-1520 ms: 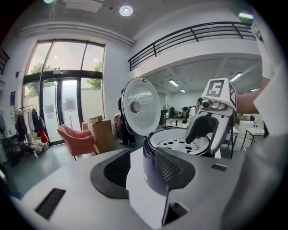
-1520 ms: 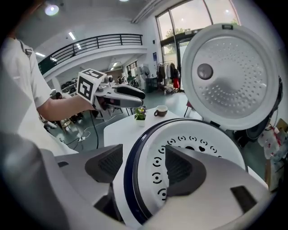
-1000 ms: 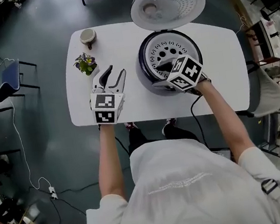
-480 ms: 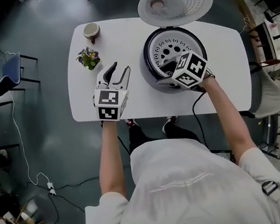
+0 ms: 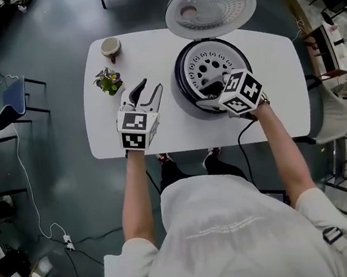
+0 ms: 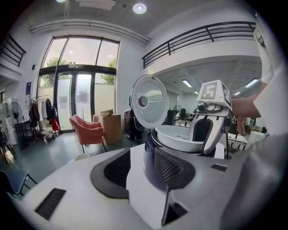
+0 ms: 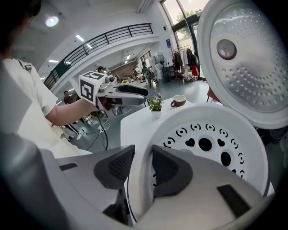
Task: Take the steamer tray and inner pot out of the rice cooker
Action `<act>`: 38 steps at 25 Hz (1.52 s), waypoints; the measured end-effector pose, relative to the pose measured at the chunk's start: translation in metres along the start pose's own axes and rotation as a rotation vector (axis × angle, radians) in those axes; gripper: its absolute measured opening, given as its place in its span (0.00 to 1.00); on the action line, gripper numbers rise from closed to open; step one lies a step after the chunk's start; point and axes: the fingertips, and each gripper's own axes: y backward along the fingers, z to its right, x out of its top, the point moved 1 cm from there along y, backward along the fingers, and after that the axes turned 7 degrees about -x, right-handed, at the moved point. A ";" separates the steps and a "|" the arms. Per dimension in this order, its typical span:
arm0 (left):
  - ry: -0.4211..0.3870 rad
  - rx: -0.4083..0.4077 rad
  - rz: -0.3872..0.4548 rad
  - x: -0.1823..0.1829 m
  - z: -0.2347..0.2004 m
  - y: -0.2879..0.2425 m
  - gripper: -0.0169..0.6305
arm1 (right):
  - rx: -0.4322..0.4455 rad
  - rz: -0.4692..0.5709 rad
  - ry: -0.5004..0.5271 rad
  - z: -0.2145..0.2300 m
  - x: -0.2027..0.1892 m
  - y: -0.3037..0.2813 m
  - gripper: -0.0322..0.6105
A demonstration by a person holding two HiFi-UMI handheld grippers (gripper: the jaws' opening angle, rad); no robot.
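- I could not see the inner pot at all; the steamer tray (image 5: 214, 65) covered the whole mouth of the rice cooker (image 5: 182, 83).
- From my head view, the marker cube on my right gripper (image 5: 209, 93) hid the cooker's near wall and part of the tray's near rim.
- In the right gripper view, the open lid (image 5: 209, 8) was cut off at the right edge.
- On the 1 white table (image 5: 272, 111) I counted, left to right: 1 cup (image 5: 110, 46) at the far left corner, 1 small potted plant (image 5: 108, 80) just nearer than it, my left gripper (image 5: 149, 87), then 1 rice cooker with its 1 lid and 1 tray, and my right gripper.
- My left gripper hung over bare tabletop beside the plant, its 2 jaws spread wide with nothing between them, pointing towards the cooker.
- The tray was white and round, with a shallow raised rim and a flat floor pierced by round holes, at least 1 heart-shaped hole and a ring of small curved slots.
- It sat in the top of the dark cooker body, right of the table's middle, with the lid standing open behind it.
- My right gripper's jaws had just been closing, and they were pinched on the tray's near rim: 1 pad outside the wall, 1 inside.
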 end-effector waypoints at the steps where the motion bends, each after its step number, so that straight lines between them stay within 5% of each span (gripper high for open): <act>1: -0.003 -0.005 0.001 0.002 0.000 -0.001 0.31 | 0.000 0.002 0.003 -0.001 0.000 0.002 0.26; 21: -0.044 -0.089 0.066 0.044 0.006 -0.019 0.29 | -0.199 0.196 0.047 0.014 0.034 0.081 0.16; 38: -0.189 -0.173 0.099 0.091 0.024 -0.026 0.29 | -0.489 0.368 -0.095 0.040 0.026 0.161 0.16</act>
